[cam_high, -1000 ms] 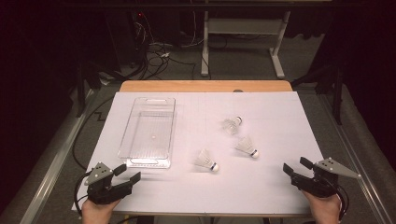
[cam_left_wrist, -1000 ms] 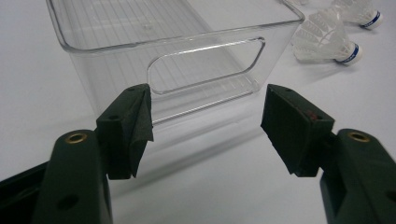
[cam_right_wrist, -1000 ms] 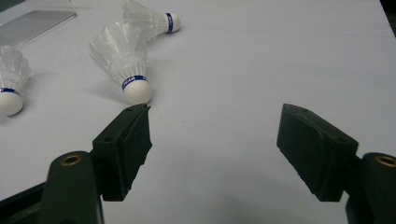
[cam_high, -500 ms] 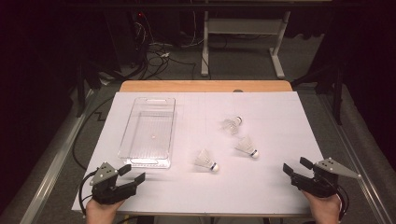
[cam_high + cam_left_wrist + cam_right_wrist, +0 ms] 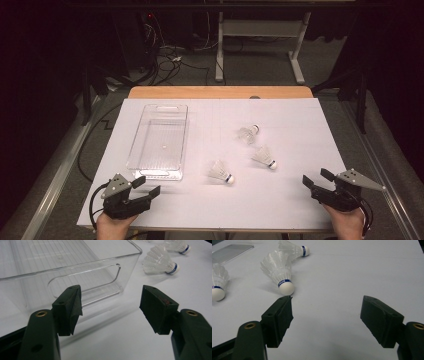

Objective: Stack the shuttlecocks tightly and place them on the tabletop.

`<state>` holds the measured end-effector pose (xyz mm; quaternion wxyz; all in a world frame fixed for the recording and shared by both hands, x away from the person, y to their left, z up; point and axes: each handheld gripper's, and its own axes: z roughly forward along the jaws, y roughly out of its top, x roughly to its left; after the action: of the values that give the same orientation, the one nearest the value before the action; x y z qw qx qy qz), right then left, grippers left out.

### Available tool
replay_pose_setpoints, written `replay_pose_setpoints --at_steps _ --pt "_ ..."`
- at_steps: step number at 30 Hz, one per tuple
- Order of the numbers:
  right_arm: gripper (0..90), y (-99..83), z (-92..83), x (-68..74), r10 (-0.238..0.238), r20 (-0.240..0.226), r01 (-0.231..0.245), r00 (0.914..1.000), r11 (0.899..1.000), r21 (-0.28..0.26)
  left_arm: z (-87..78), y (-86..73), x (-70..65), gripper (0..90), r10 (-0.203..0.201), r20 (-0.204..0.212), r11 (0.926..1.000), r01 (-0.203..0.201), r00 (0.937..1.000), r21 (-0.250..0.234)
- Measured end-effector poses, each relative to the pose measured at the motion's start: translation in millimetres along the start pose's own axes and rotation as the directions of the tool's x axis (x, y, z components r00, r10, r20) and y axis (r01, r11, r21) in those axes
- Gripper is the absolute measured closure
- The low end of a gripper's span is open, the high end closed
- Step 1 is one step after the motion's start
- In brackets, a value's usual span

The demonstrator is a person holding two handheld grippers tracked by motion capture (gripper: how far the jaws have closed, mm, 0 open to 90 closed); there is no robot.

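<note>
A clear plastic tray lies empty on the left half of the white sheet. Three white shuttlecocks with blue bands lie right of it: one nearest the tray, one further right, one behind them. My left gripper is open at the front left, just short of the tray's near wall, its jaws wide apart and empty. The nearest shuttlecock lies to its right. My right gripper is open at the front right; its jaws face a shuttlecock a short way ahead.
A white sheet covers most of the wooden table. Metal rails run along both sides of the table. Cables and a stand's legs lie on the floor behind it. Both hands sit at the table's front edge.
My left gripper has shifted a little to the right, toward the tray's near end. The right gripper and the shuttlecocks have stayed where they were.
</note>
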<state>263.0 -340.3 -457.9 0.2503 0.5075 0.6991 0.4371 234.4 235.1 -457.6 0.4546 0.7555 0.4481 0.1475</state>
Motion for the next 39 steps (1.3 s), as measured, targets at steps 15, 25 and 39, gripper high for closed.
replay_pose_setpoints --at_steps 15,25,39 --pt "26.3 0.0 1.1 1.1 -0.006 0.000 0.006 1.0000 1.000 0.007 13.5 4.8 -14.1 34.6 0.026 0.055 0.9995 -0.027 0.9982 0.016" --pt "26.3 0.0 1.4 1.8 -0.011 0.000 0.011 0.9999 1.000 0.014 17.6 4.9 -20.9 34.7 0.034 0.072 0.9990 -0.036 0.9968 0.027" --pt "26.2 0.1 1.7 2.4 -0.011 -0.008 0.011 0.9999 1.000 0.012 27.7 8.0 -31.3 34.6 0.049 0.105 0.9977 -0.054 0.9932 0.042"
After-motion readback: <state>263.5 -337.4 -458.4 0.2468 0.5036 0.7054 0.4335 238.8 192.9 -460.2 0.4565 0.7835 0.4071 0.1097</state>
